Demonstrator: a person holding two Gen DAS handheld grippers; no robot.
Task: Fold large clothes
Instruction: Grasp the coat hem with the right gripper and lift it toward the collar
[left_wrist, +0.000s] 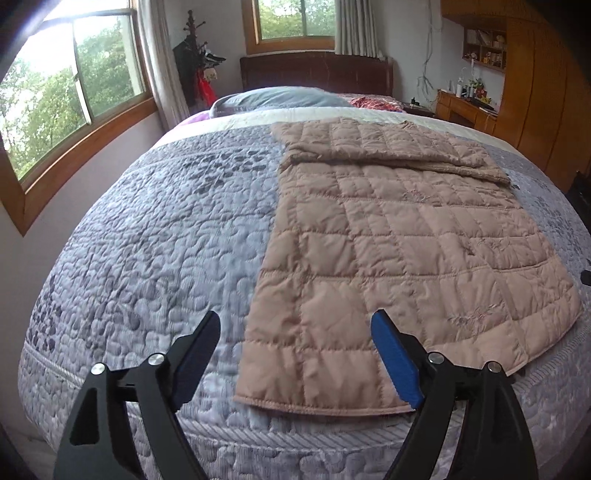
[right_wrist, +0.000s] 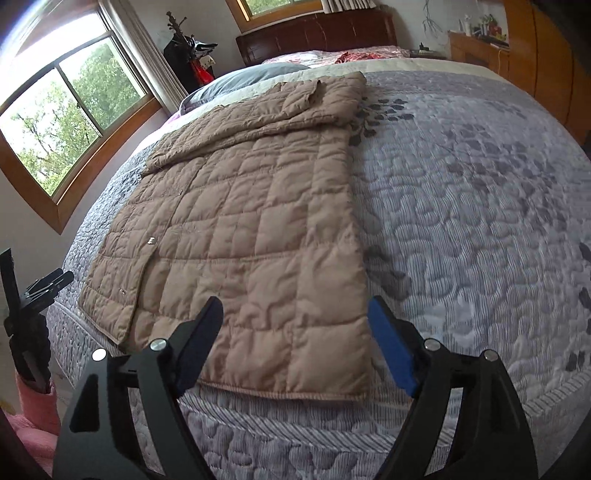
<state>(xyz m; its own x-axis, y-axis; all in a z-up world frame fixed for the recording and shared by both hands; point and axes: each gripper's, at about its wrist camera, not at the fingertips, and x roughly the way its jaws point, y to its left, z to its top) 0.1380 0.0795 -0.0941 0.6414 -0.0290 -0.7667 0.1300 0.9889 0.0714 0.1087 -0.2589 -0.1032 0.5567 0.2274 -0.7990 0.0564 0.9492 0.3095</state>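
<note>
Left claw (left_wrist: 295, 328) open, quilted coat (left_wrist: 388, 240) just beyond

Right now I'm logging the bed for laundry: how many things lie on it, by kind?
Brown quilted garment: 1
Grey pillow: 1
Red patterned cloth: 1
Total: 3, on the bedspread.

We see soft daylight entering through window (left_wrist: 74, 85) at left, panes blown out to white glare at upper left corner. Bedspread (left_wrist: 155, 236) evenly lit, shadows faint. Strong fisheye bulge; dark vignette at corners. Slight motion blur on quilting in both views.
</note>
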